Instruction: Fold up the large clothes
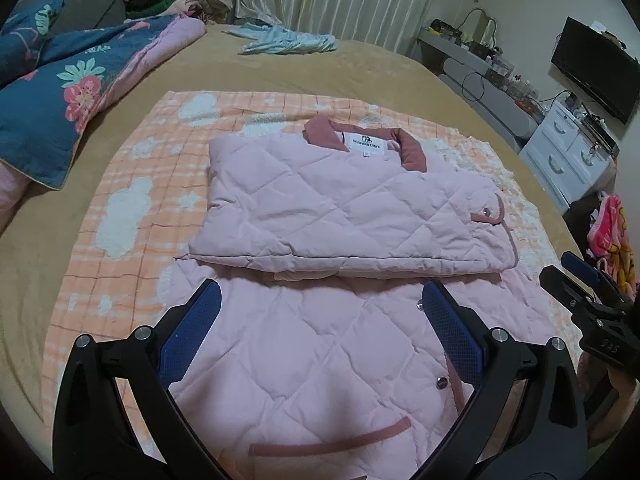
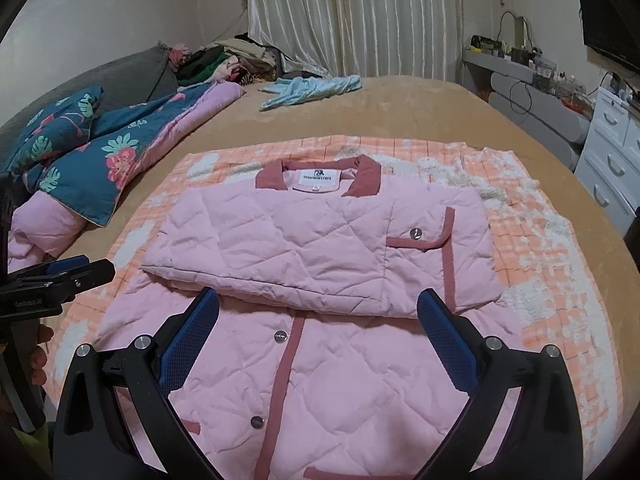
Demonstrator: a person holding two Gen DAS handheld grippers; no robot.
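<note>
Bare tan bed [image 2: 420, 112] is lying open beyond the checked blanket [image 2: 540, 240]; a floral quilt [image 2: 80, 160] is crowding the left edge, and a blue garment [image 2: 312, 88] is sitting farther back.

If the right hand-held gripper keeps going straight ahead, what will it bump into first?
Probably the pink jacket. The right hand-held gripper is open and points at the thick folded edge lying across the jacket's lower half, so it would likely meet that fold first. How high it is above the fabric is hard to judge.
</note>
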